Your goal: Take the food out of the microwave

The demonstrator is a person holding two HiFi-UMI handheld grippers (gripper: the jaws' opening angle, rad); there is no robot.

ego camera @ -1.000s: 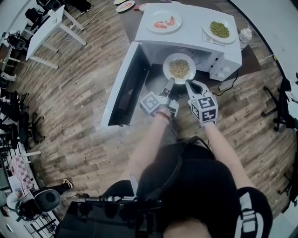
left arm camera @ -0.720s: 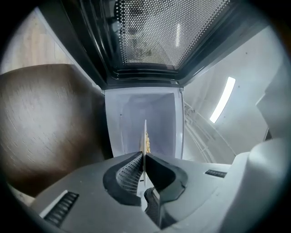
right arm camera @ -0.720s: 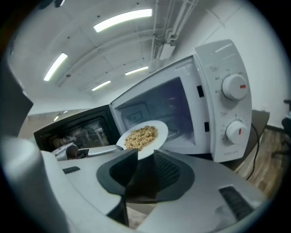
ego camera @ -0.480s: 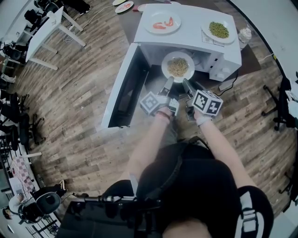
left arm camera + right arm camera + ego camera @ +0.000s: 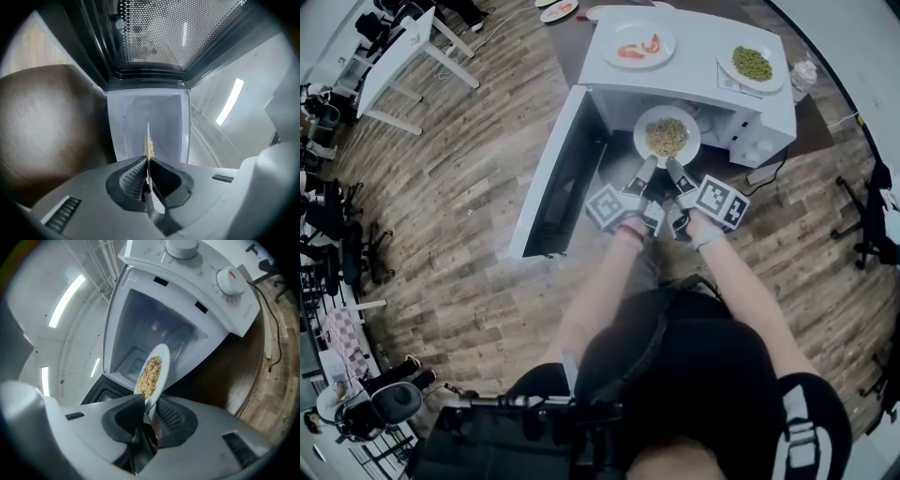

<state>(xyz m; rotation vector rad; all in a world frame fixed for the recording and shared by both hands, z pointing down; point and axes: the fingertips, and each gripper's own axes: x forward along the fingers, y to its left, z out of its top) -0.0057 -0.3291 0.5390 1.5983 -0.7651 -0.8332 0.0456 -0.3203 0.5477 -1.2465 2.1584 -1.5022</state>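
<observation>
**A:** Where is the food?

**B:** The white round plate of pale noodles point(image 5: 667, 137) is in the air at the mouth of the white box-shaped microwave point(image 5: 694, 70), just in front of the open cavity. The microwave's door point(image 5: 553, 178) is swung wide to the left, over the dark brown tabletop point(image 5: 570, 47).

**A:** What is holding it?

**B:** Both tools, side by side on the plate's near rim. The left gripper point(image 5: 645, 167) is clenched on it. In the left gripper view point(image 5: 148, 159) the plate point(image 5: 148, 140) shows edge-on as a thin white line pinched between the pads.

**A:** And the right one?

**B:** The right gripper point(image 5: 675, 169) is rolled to one side. Its jaws have just been closing with the rim between them. In the right gripper view point(image 5: 147, 406) they sit on both faces of the plate point(image 5: 152, 373), so it is grasping the rim too. The plate looks tilted in that view, with the noodles facing left.

**A:** Anything else up there?

**B:** Two dishes are on the microwave's top. A white plate of red slices point(image 5: 638, 44) is near its back-left corner. A white plate of green peas point(image 5: 752, 64) is by its right edge.
</observation>
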